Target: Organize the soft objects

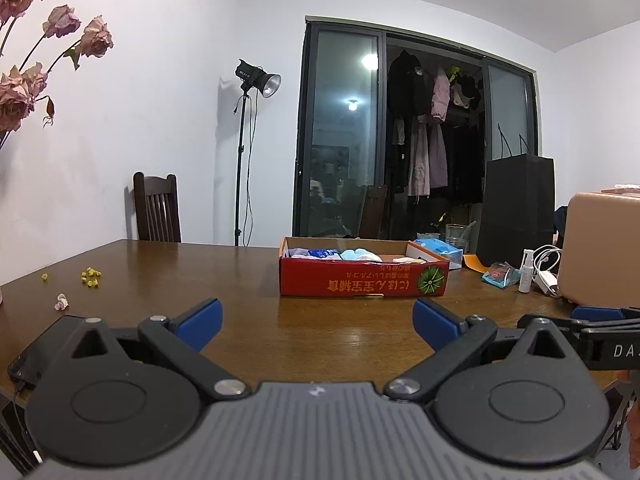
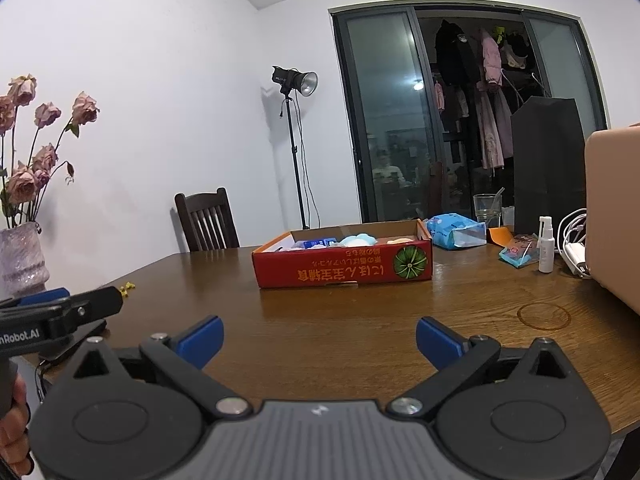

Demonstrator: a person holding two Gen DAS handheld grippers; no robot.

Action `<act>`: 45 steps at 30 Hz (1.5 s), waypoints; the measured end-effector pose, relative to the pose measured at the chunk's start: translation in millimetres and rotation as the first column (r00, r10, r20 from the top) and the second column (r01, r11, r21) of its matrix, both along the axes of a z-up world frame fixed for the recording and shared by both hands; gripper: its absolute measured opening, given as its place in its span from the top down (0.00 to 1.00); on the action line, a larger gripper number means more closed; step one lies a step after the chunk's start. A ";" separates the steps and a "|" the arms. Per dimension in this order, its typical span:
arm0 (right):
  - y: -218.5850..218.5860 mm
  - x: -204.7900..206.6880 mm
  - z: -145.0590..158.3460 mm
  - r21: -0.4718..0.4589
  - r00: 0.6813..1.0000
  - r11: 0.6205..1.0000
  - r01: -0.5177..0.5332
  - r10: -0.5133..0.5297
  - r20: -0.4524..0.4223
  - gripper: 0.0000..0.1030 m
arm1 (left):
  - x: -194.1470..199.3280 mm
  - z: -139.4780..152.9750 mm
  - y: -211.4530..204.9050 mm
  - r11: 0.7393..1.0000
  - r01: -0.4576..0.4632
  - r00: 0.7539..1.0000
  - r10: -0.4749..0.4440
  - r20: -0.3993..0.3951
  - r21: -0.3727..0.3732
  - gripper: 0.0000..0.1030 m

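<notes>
Left of you: dried roses point(image 2: 40, 136) in a vase point(image 2: 22, 256).
Behind the table point(image 2: 360, 320): chair point(image 2: 206, 220), studio lamp point(image 2: 294, 80).
To your right: spray bottle point(image 2: 546, 246), black bag point(image 2: 548, 164), drinking glass point(image 2: 486, 208).

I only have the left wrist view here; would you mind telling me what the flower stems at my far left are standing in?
Observer: In the right wrist view they stand in a pale, speckled vase at the table's left edge.
Operator: Thank you. Is there any mark on the wood near the tan case?
Observer: Yes, a faint ring stain lies on the bare wood in front of the tan case.
Operator: And is the right gripper holding anything?
Observer: No, the right gripper is open and empty, short of the red box.
</notes>
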State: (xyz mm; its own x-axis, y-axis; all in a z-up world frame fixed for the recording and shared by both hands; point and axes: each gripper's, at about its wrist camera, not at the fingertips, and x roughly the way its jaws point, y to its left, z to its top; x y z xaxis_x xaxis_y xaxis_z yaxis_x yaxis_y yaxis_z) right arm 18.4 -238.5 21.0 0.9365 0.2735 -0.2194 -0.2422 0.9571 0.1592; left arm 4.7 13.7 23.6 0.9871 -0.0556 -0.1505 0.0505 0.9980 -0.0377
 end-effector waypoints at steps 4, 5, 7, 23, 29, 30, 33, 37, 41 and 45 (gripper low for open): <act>0.0 0.2 -0.1 0.001 1.000 1.000 0.004 -0.004 -0.002 0.00 | 0.8 -0.3 0.6 1.000 -0.001 1.000 0.001 -0.006 -0.004 0.00; 0.0 0.2 -0.2 0.001 1.000 1.000 0.006 -0.006 -0.002 0.00 | 0.7 -0.3 0.4 1.000 -0.001 1.000 0.001 -0.007 -0.004 0.00; -0.1 0.7 -0.7 0.002 1.000 1.000 0.006 -0.006 -0.004 0.00 | 0.5 -0.7 0.0 1.000 -0.001 1.000 0.001 -0.008 -0.004 0.00; 2.3 0.9 -1.5 0.001 1.000 1.000 0.011 -0.011 -0.010 0.00 | -0.9 -1.1 -0.7 1.000 -0.001 1.000 0.001 -0.009 -0.003 0.00; 1.2 1.6 -1.6 0.007 1.000 1.000 0.013 -0.013 -0.012 0.00 | -0.6 -0.9 -0.7 1.000 -0.002 1.000 0.002 -0.009 -0.003 0.00; 1.1 1.7 -1.6 0.007 1.000 1.000 0.013 -0.012 -0.012 0.00 | -1.0 -1.0 -0.8 1.000 -0.001 1.000 0.001 -0.009 -0.003 0.00; 1.3 1.7 -1.6 0.007 1.000 1.000 0.012 -0.012 -0.011 0.00 | -1.1 -1.1 -0.8 1.000 -0.001 1.000 0.001 -0.011 -0.004 0.00; 1.4 1.8 -2.5 0.007 1.000 1.000 0.010 -0.010 -0.012 0.00 | -0.1 -1.9 0.0 1.000 0.003 1.000 -0.003 -0.016 -0.003 0.00; 1.2 3.3 -3.6 0.008 1.000 1.000 0.010 -0.010 -0.021 0.00 | -1.0 -3.0 0.2 1.000 0.004 1.000 -0.004 -0.017 -0.002 0.00; 1.0 4.0 -2.8 0.007 1.000 1.000 0.010 -0.010 -0.021 0.00 | -1.3 -2.9 0.0 1.000 0.004 1.000 -0.004 -0.017 -0.002 0.00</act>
State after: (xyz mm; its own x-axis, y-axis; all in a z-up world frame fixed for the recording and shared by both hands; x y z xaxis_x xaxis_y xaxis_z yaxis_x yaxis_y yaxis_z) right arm 22.4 -237.5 18.3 0.9343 0.2658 -0.2374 -0.2290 0.9582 0.1715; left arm 3.5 13.7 20.6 0.9842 -0.0601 -0.1668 0.0540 0.9977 -0.0408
